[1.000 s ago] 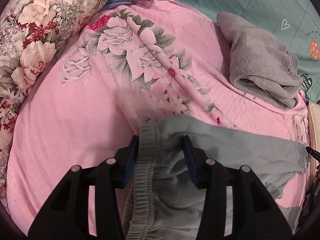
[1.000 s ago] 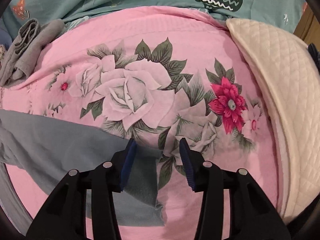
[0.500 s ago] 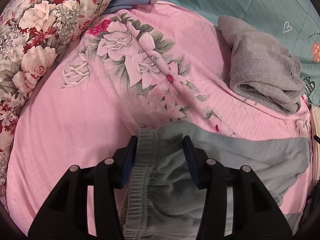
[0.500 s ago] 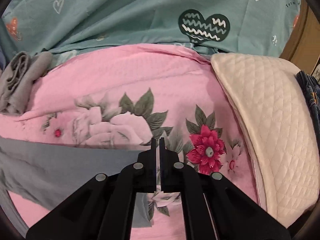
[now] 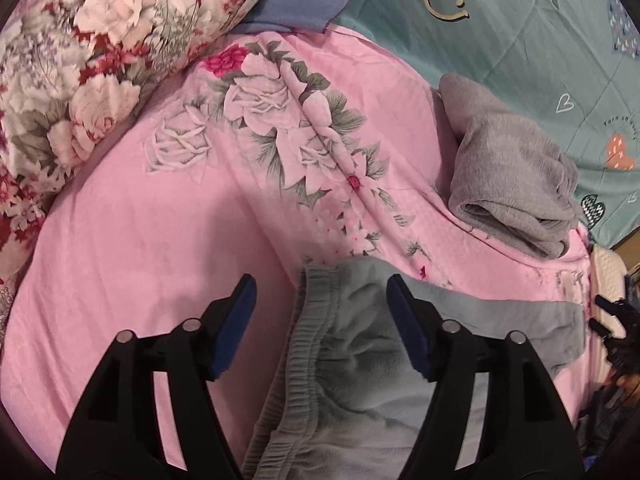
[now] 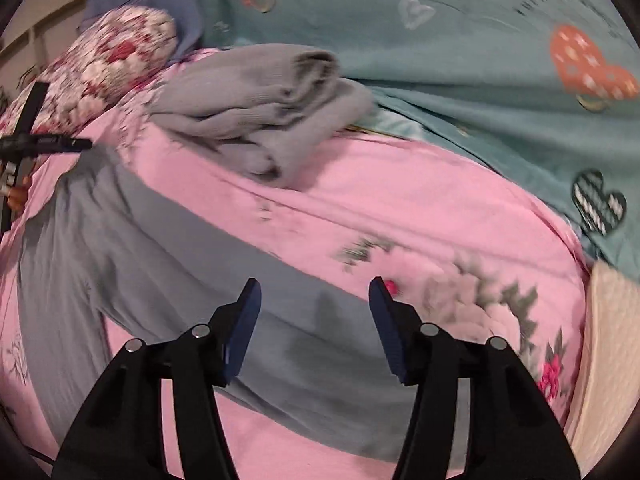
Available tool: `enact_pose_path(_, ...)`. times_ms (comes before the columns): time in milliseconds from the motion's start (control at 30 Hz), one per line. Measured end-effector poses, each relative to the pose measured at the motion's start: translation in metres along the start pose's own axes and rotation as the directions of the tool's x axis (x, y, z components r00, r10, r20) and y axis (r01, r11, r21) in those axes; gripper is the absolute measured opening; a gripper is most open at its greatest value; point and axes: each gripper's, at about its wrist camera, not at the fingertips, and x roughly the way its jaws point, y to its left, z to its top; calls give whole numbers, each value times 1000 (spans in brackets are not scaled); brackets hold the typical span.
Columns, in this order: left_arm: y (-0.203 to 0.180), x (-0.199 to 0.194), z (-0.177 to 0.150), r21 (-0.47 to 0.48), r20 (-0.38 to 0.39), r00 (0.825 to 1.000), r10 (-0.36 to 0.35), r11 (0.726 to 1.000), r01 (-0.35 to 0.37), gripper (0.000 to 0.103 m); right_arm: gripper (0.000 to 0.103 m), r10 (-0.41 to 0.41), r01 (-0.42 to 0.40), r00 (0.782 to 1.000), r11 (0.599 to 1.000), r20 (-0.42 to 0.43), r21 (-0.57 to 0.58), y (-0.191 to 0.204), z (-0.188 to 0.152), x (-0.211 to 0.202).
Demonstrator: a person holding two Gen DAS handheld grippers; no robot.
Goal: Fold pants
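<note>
Grey-blue pants [image 5: 360,368] lie spread on a pink floral bedsheet [image 5: 160,260]. In the left wrist view their elastic waistband [image 5: 304,344] lies between my fingers. My left gripper [image 5: 322,296] is open above the waistband corner, holding nothing. In the right wrist view the pants' legs [image 6: 168,264] stretch from left to lower middle. My right gripper [image 6: 314,300] is open above the leg end, holding nothing. The view is blurred.
A folded grey garment [image 5: 516,172] lies at the sheet's far edge, also in the right wrist view [image 6: 260,108]. A floral pillow [image 5: 80,60] is at left, a teal quilt [image 5: 520,40] behind, a cream quilted pad [image 6: 608,340] at right.
My left gripper has opened wider over the waistband. My right gripper was shut half a second ago, is now open, and has swung left toward the pants' legs.
</note>
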Motion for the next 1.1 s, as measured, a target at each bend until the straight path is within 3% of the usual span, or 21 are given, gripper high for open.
enact_pose_path(133,14,11,7,-65,-59,998,-32,997,28,72,57,66,-68,998,989,-17,-132,57,25,27)
enact_pose_path(233,18,22,12,-111,-85,991,-102,990,92,72,57,113,-118,993,981,-42,-154,81,37,44)
enact_pose_path(333,9,28,14,-90,-87,987,-138,987,131,72,57,135,-142,989,975,-55,-171,94,43,53)
enact_pose_path(400,-3,31,12,-43,-108,981,-162,987,158,64,57,149,-158,987,973,-62,-170,98,48,58)
enact_pose_path(433,-11,30,10,5,-103,987,-127,992,128,50,57,150,-159,987,973,-62,-169,98,49,59)
enact_pose_path(467,-19,29,7,64,-91,993,-76,995,81,26,57,148,-157,987,973,-63,-167,100,49,62)
enact_pose_path(500,-22,29,5,89,-94,993,-70,993,79,20,57,148,-156,987,974,-64,-164,99,50,63)
enact_pose_path(667,-20,-4,5,108,15,987,-162,981,159,20,57,164,-174,984,965,-69,-194,100,54,72)
enact_pose_path(833,-39,-41,-5,228,133,956,-260,947,226,20,57,185,-207,977,935,-102,-287,120,69,87)
enact_pose_path(967,-51,-62,-17,334,184,937,-298,915,225,20,57,232,-250,968,920,-96,-301,129,90,92)
enact_pose_path(1100,-54,-75,-26,388,209,926,-316,896,218,20,57,306,-335,942,885,-139,-322,138,105,101)
